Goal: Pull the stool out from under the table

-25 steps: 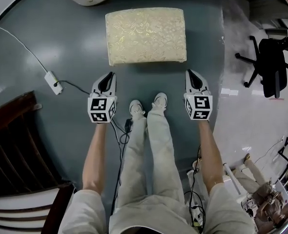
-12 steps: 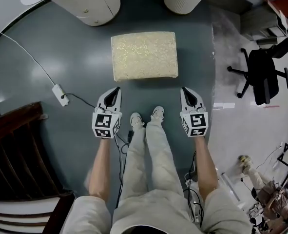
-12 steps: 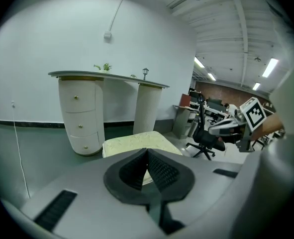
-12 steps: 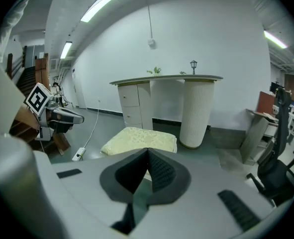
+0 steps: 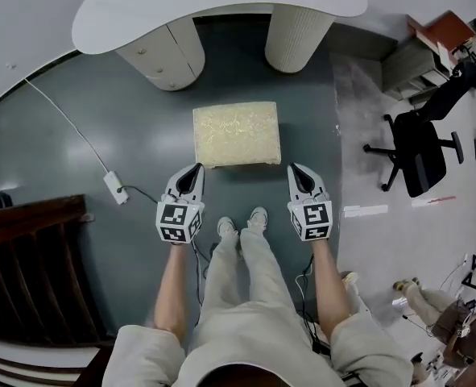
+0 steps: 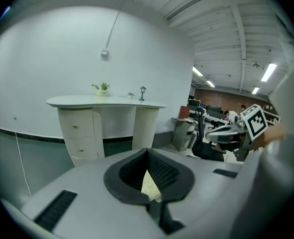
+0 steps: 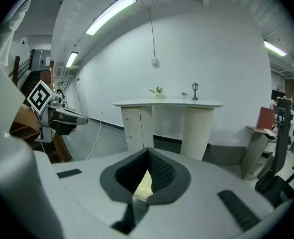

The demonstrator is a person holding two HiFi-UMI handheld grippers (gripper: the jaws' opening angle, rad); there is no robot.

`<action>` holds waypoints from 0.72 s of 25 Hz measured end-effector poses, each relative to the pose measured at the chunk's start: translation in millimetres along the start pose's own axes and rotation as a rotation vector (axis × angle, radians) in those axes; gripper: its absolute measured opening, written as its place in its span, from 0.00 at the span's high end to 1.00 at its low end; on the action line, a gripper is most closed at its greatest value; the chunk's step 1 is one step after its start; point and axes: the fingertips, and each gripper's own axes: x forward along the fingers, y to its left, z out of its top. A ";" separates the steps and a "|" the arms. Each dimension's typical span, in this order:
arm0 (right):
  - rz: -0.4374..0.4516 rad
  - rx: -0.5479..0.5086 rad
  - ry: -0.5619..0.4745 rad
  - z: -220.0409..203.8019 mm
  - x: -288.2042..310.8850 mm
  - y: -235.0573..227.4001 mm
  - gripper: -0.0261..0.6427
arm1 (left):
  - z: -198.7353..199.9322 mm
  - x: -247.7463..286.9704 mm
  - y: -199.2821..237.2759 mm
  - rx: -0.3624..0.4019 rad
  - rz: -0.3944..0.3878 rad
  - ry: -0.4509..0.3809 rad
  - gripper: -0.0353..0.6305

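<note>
The left hand-held gripper (image 5: pixel 195 170) has its jaws pressed together with nothing between them; in the left gripper view the dark ribbed pads meet at the tip, and only a sliver of cream fabric shows through the notch below them. The right hand-held gripper (image 5: pixel 294 169) is the same: jaws together, holding nothing. Both are held out in front of the person, level with each other, one on either side of the shoes (image 5: pixel 242 222), pointing forward and down.

Just beyond the two tips stands the stool (image 5: pixel 237 133), a rectangular seat with cream patterned upholstery. Neither hand-held gripper touches it. It sits on the grey floor (image 5: pixel 68 151) out in the open, between the person's feet and the white table, clear of the tabletop (image 5: pixel 221 6).

The table rests on a drawer pedestal (image 5: pixel 161 55) at the left and a ribbed column (image 5: pixel 299 37) at the right. A small plant (image 7: pixel 158 90) and a tiny lantern (image 7: pixel 195 88) stand on it. A white cable with an adapter (image 5: pixel 115 188) lies on the floor at the left, dark wooden stairs (image 5: pixel 28 264) lie nearer the person on that side, and a black office chair (image 5: pixel 419 143) stands to the right.
</note>
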 end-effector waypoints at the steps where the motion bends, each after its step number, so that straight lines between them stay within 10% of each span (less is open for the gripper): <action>1: 0.000 -0.001 -0.014 13.8 -7.8 -0.8 0.97 | 12.8 -6.3 -3.9 0.004 0.003 -0.008 0.93; 18: -0.078 -0.015 -0.122 148.0 -130.7 -37.1 0.97 | 154.3 -92.3 -54.8 0.050 0.029 -0.100 0.93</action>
